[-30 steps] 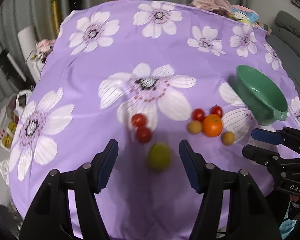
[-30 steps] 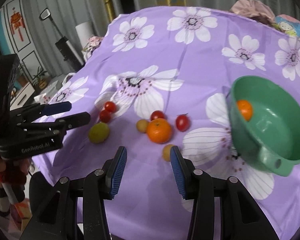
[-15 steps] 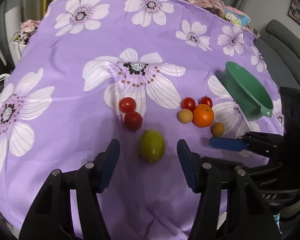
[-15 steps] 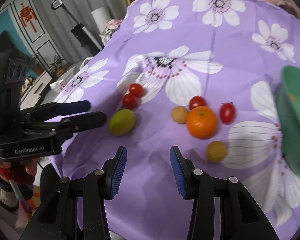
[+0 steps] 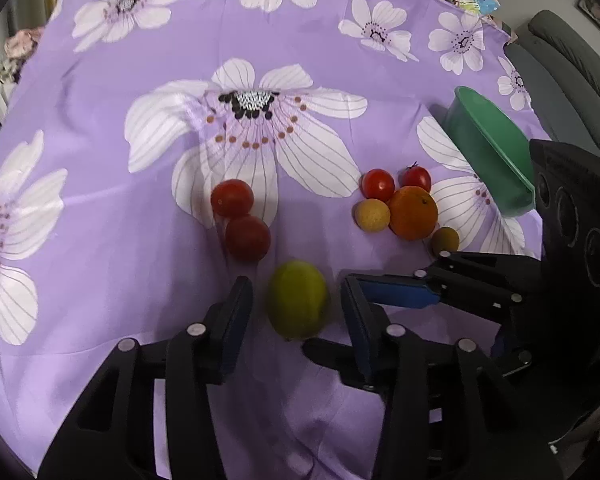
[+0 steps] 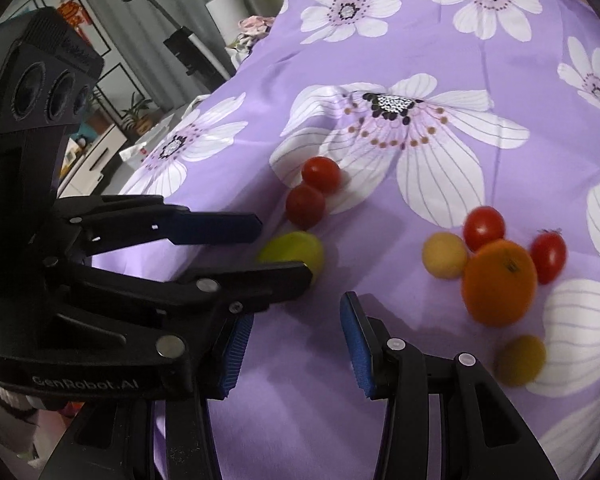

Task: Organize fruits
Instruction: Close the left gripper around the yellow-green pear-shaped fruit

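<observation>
- My left gripper [image 5: 296, 308] straddles the green fruit [image 5: 297, 299] with jaws wide — set to close.
- My right gripper [image 6: 292, 344] idles wide; green bowl [image 5: 488, 148] waits at two o'clock.

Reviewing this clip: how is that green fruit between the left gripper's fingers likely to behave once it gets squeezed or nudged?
The green fruit looks round and smooth, so it would probably roll on the purple cloth if nudged. It lies loose between the open left gripper fingers, so an off-centre squeeze might squirt it forward. It looks firm enough to hold.
</observation>
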The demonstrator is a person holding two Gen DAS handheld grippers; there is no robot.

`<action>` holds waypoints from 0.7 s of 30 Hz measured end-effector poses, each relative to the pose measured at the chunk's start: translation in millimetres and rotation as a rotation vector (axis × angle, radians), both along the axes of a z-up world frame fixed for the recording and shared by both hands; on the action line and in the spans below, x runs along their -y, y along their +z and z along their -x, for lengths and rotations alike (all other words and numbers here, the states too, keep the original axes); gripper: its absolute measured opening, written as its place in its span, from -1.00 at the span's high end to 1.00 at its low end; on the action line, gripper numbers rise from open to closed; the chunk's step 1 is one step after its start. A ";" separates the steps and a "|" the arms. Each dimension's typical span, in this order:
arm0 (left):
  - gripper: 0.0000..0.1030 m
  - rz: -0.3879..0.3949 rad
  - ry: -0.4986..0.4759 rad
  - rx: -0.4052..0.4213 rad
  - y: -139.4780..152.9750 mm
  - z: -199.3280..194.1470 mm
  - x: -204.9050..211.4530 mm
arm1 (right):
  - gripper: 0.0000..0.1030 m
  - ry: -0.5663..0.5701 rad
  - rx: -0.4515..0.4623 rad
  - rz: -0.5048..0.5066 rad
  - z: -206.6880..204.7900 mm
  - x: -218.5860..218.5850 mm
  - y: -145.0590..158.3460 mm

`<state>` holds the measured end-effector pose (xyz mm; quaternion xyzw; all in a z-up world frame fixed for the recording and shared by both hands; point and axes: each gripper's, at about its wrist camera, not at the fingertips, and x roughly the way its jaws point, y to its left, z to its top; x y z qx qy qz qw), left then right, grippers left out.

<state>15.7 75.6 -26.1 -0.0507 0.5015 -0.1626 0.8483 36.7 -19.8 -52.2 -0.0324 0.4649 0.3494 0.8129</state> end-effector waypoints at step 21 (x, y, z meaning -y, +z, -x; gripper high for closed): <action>0.34 0.073 -0.008 -0.060 -3.3 -4.2 -9.8 | 0.15 0.057 0.005 0.056 -10.3 -20.0 -3.0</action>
